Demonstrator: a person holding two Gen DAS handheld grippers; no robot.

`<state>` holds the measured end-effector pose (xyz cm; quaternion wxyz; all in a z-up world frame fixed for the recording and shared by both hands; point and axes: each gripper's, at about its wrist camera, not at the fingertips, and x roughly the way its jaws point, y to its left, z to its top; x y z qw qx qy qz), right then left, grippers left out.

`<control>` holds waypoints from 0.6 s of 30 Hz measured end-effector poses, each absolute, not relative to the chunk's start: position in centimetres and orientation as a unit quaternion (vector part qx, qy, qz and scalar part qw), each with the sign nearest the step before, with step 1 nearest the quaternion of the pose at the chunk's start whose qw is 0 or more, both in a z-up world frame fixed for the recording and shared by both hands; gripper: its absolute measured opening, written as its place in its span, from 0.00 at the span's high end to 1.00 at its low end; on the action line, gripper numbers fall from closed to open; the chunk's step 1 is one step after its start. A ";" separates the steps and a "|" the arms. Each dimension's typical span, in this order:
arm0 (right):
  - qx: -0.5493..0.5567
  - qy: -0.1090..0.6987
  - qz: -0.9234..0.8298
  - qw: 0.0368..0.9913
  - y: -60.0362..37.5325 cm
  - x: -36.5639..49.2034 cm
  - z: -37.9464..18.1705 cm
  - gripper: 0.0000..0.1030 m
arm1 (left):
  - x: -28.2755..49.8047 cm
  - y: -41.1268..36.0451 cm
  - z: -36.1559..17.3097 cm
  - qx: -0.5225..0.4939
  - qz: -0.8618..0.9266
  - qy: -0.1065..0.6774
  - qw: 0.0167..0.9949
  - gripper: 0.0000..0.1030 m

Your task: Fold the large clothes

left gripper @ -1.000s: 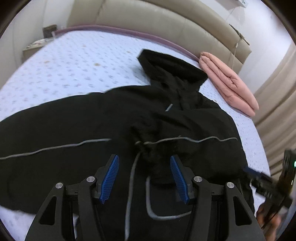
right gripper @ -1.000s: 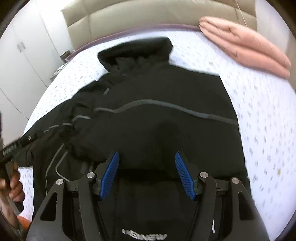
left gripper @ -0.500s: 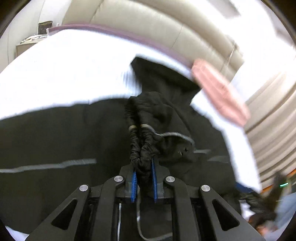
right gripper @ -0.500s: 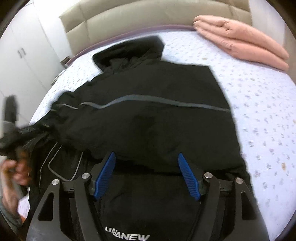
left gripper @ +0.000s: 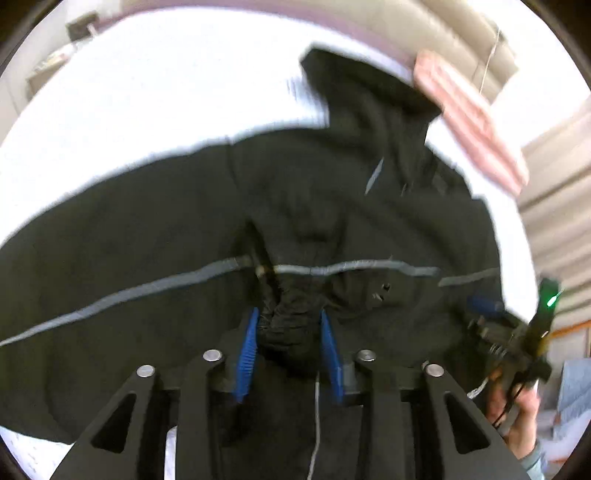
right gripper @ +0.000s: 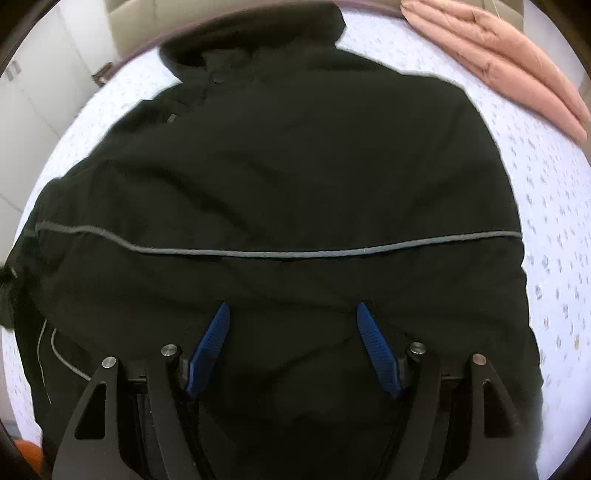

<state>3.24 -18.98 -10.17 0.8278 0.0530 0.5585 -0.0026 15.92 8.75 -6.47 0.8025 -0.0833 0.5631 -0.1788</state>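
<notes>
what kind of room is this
Most likely a bedroom: the black jacket lies on a bed with a patterned sheet, a padded headboard behind, and white wardrobe doors alongside.

Black jacket (right gripper: 295, 166) with grey piping; pink quilt (right gripper: 498, 55); white floral-speckled sheet (right gripper: 546, 206).

Jacket (right gripper: 295, 177) spread on bed (right gripper: 554, 192), folded garment (right gripper: 498, 48) behind-right

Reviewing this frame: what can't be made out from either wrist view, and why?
- Left wrist view: whether the left gripper truly pinches the bunched cuff of the black jacket; motion blur smears it.
- Left wrist view: the bed sheet pattern, overexposed and blurred.
- Right wrist view: the jacket's hem, hidden behind the open right gripper.
- Both views: the pink quilt, cut off by the image edge.
</notes>
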 end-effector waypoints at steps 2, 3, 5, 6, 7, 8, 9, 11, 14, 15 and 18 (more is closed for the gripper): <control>0.066 0.550 -0.002 0.832 -19.1 2.6 -9.0 0.28 | 15.3 9.2 -3.9 -0.078 -0.152 0.515 0.840 0.65; 0.082 0.535 0.009 0.841 -19.0 2.2 -7.9 0.28 | 14.9 8.9 -2.8 -0.074 -0.160 0.493 0.852 0.65; 0.094 0.509 0.024 0.855 -18.4 1.9 -6.2 0.28 | 14.2 8.3 -1.9 -0.078 -0.192 0.468 0.859 0.64; 0.087 0.499 0.026 0.862 -17.6 1.9 -5.5 0.28 | 14.0 7.3 -2.3 -0.084 -0.211 0.464 0.857 0.63; 0.079 0.496 0.024 0.865 -17.0 2.0 -5.2 0.28 | 14.0 6.6 -2.9 -0.086 -0.222 0.469 0.850 0.63; 0.066 0.495 0.020 0.866 -16.2 2.1 -5.1 0.28 | 14.1 5.5 -4.0 -0.083 -0.228 0.482 0.842 0.63; 0.053 0.503 0.014 0.863 -15.4 2.4 -5.6 0.28 | 14.3 4.2 -5.8 -0.071 -0.223 0.508 0.829 0.63; 0.054 0.531 0.006 0.846 -14.7 3.0 -7.4 0.28 | 14.2 2.9 -8.9 -0.039 -0.191 0.546 0.815 0.63; 0.077 0.575 0.001 0.815 -15.2 3.9 -11.1 0.26 | 14.0 2.3 -11.6 -0.022 -0.149 0.578 0.802 0.64; 0.074 0.563 0.005 0.823 -15.0 3.7 -10.9 0.24 | 13.9 2.0 -11.2 -0.010 -0.150 0.579 0.802 0.64; 0.080 0.563 0.012 0.823 -15.1 2.7 -10.0 0.22 | 13.8 2.3 -9.9 -0.025 -0.154 0.574 0.804 0.64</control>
